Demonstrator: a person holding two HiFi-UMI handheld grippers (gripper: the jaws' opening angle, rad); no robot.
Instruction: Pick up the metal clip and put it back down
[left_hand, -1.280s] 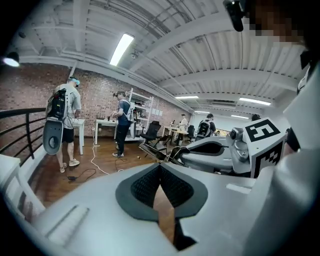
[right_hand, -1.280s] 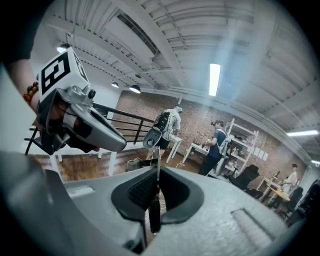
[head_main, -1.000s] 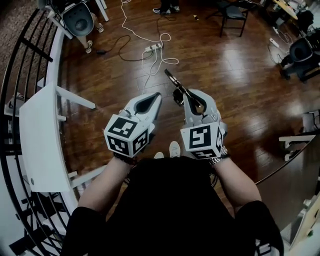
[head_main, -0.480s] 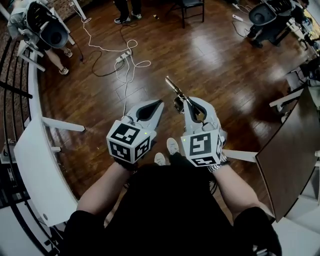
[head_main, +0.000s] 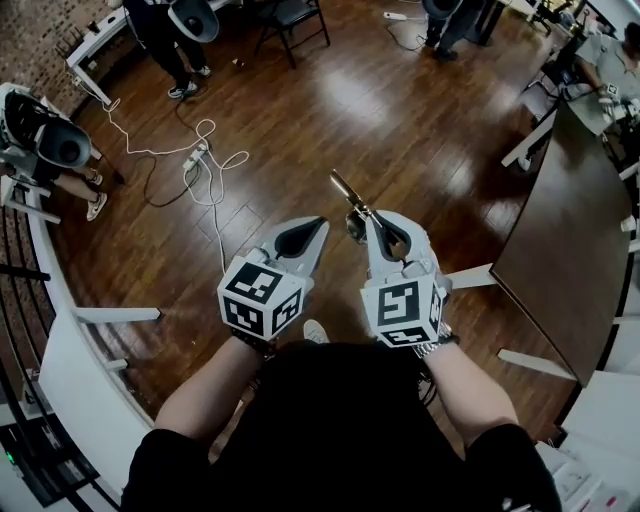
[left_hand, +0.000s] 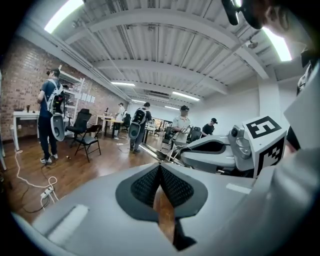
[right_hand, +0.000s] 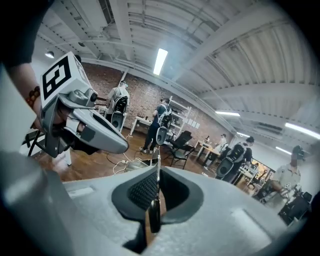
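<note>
Metal clip (head_main: 347, 190) is pinched in your R gripper (head_main: 372, 222), jaws shut tight on it. Its long end pokes fwd past the tips, held in the air over the wood floor (head_main: 300, 130). Your L gripper (head_main: 318, 224) is just beside it, jaws together w/ nothing betw. them.
</note>
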